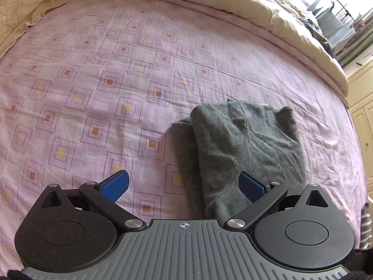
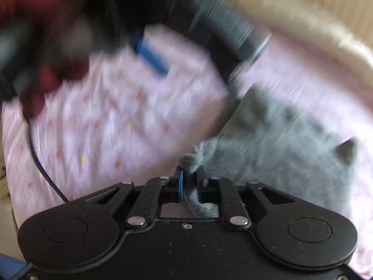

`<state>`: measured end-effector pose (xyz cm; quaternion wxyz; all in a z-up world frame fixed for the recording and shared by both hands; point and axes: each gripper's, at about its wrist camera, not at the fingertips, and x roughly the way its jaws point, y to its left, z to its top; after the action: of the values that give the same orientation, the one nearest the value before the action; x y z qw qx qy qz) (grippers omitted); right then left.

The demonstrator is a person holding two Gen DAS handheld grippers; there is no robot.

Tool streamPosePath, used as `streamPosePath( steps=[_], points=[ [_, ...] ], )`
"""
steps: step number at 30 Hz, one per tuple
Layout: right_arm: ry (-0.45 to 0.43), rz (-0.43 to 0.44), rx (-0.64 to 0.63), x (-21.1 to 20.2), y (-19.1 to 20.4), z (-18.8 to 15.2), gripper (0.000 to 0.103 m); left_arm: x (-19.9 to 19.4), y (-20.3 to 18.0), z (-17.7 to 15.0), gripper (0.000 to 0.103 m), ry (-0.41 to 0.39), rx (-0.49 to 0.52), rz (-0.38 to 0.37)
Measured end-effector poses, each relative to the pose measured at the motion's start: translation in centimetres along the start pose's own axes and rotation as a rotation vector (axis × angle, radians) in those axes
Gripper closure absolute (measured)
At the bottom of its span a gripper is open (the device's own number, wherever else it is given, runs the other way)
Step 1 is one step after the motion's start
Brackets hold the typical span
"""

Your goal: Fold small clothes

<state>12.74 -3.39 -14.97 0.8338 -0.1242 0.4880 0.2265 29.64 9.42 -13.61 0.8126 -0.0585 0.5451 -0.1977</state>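
Observation:
A small grey fleece garment (image 1: 244, 144) lies partly folded on the pink patterned bedsheet (image 1: 105, 81). In the left wrist view my left gripper (image 1: 184, 184) is open, its blue pads (image 1: 115, 186) spread wide just above the sheet, the right pad resting at the garment's near edge. In the blurred right wrist view my right gripper (image 2: 190, 182) is shut on a corner of the grey garment (image 2: 286, 154), with cloth bunched between the pads. The left gripper (image 2: 151, 58) shows at the top of that view with one blue pad visible, and a dark red sleeve (image 2: 35, 35) is at the upper left.
A cream duvet (image 1: 233, 2) is piled along the far side of the bed, and a cream pillow (image 1: 21, 11) sits at the far left. White cabinets (image 1: 363, 98) stand past the bed's right edge. A black cable (image 2: 42, 170) hangs at left.

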Motion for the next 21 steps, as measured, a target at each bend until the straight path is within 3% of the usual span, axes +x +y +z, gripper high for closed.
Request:
streamPosePath(
  steps=[1,4,6,16,19,21],
  points=[
    [0.014,0.013,0.006,0.5,-0.1,-0.4,0.062,0.1,-0.2,0.1,0.001,-0.002,0.004,-0.002],
    [-0.047,0.056,0.067,-0.8,-1.1,-1.2,0.047,0.3,-1.4,0.5,0.001,-0.01,0.031,-0.01],
    [-0.101,0.068,0.099,-2.4,-1.9,-1.9,0.042,0.7,-2.7,0.7,0.001,-0.021,0.061,-0.024],
    [-0.109,-0.02,0.296,-7.1,-7.0,-6.1,0.032,5.1,-10.6,0.9,0.001,-0.079,0.189,-0.13],
    [-0.094,-0.048,0.345,-7.6,-8.7,-7.2,0.031,7.0,-10.6,0.7,0.001,-0.081,0.184,-0.093],
    [-0.092,-0.061,0.369,-7.9,-9.8,-7.8,0.031,8.6,-9.4,0.4,0.002,-0.041,0.174,-0.021]
  ],
)
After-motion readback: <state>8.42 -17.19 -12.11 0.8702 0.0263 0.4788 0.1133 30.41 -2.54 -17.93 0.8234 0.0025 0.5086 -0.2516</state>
